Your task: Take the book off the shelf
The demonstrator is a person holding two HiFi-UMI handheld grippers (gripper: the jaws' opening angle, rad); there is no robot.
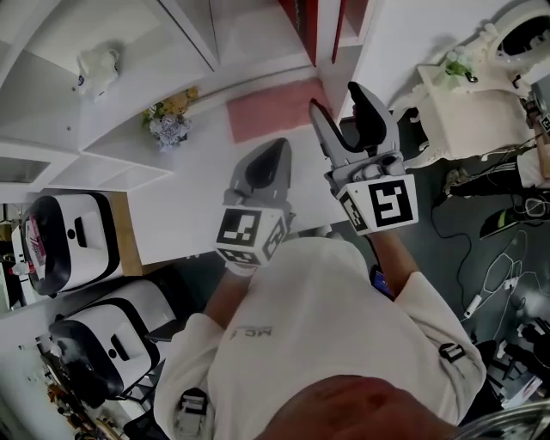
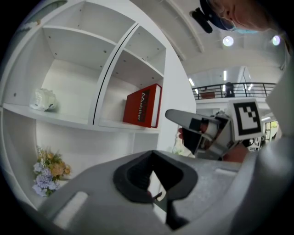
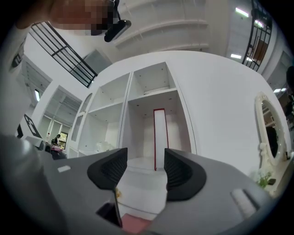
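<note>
Left gripper view: book (image 2: 141, 106) cover; right: edge only.

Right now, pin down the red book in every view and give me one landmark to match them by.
Head view: red book at the top edge, near centre, standing in the shelf.
Left gripper view: red book at centre, spine showing, in the right compartment.
Right gripper view: red book at centre, page edge on, just above the open jaws.
Shared landmark: white ornament one compartment left of the book, small and faint in the right gripper view.
</note>
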